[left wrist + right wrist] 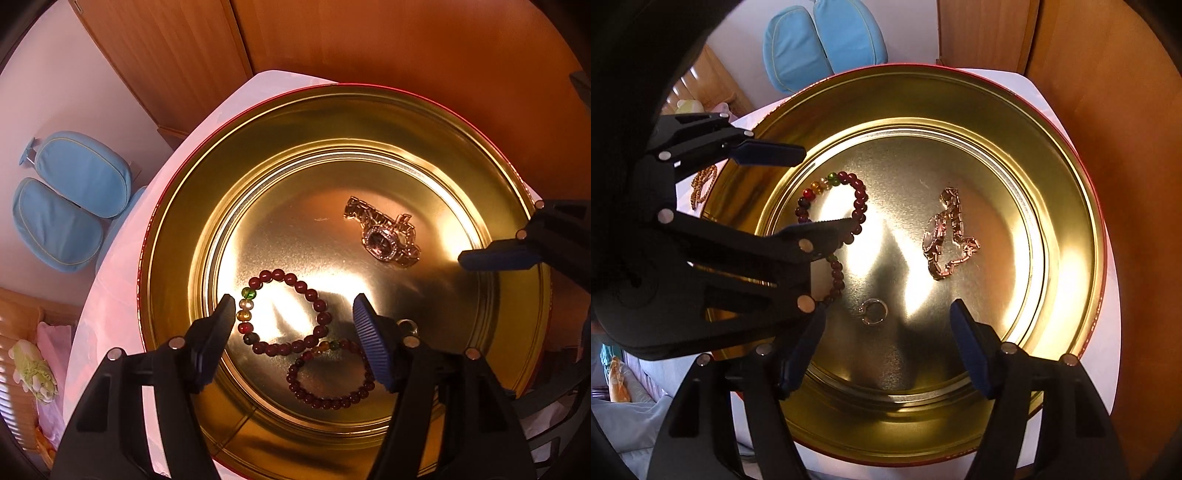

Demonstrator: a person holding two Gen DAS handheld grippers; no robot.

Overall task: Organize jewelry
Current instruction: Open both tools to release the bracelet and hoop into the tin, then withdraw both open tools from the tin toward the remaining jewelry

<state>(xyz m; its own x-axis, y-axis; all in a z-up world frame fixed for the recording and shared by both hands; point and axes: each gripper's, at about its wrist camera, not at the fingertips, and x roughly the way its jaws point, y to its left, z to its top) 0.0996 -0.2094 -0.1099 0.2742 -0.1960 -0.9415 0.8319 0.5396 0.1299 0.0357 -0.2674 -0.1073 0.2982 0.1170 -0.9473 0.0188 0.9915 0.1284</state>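
Two beaded bracelets point(286, 312), a metal-link wristwatch point(384, 232) and a small ring point(873, 312) are seen lying in the gold tin point(173, 229) at frame centre. Both the left hand-held gripper point(295, 317) and the right hand-held gripper point(886, 321) are held open and empty above it. The beads are judged light, limp and slippery, best pinched across one strand.

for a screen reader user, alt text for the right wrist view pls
A round gold tin holds a dark red bead bracelet, a gold wristwatch and a small ring. The open right gripper hovers over it; the open left gripper reaches in from the left.
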